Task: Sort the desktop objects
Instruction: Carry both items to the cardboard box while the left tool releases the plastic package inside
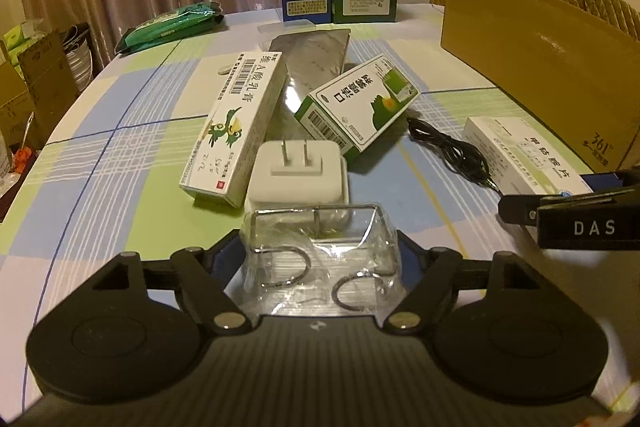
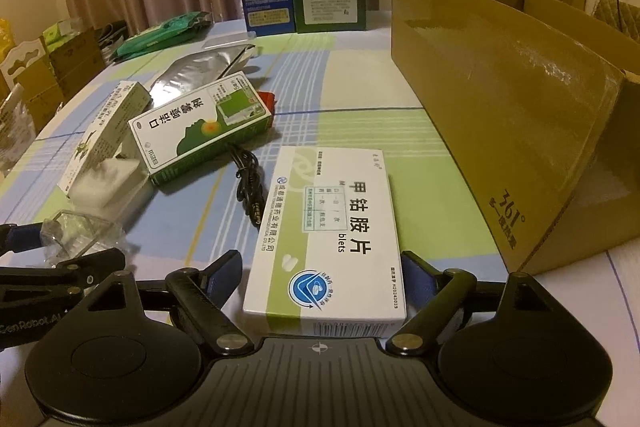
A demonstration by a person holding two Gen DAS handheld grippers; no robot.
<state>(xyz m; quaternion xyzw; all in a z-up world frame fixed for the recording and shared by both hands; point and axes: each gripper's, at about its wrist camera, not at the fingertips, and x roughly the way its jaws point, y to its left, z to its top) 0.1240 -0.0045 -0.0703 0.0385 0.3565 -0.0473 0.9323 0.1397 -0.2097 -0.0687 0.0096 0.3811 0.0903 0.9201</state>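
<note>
**Two tools straddle their picks beside the waiting carton**

Both tools work a cluttered counter [image 2: 360, 87] where the open cardboard carton [image 2: 500, 99] stands, seemingly the place things get sorted into. The right tool [image 2: 322, 269] brackets the white tablet box [image 2: 328, 231], which lies flat just left of the carton; its jaws stand spread, one pad close on either long side, though whether they press yet is unclear. Farther left of the carton, the left tool [image 1: 320, 255] frames a clear plastic packet of metal hooks [image 1: 324, 259] still resting on the cloth, jaws parted around it, contact unclear. Beyond them, also left of the carton, a white charger [image 1: 298, 173], two medicine boxes and a black cable [image 2: 250, 183] await sorting.
</note>
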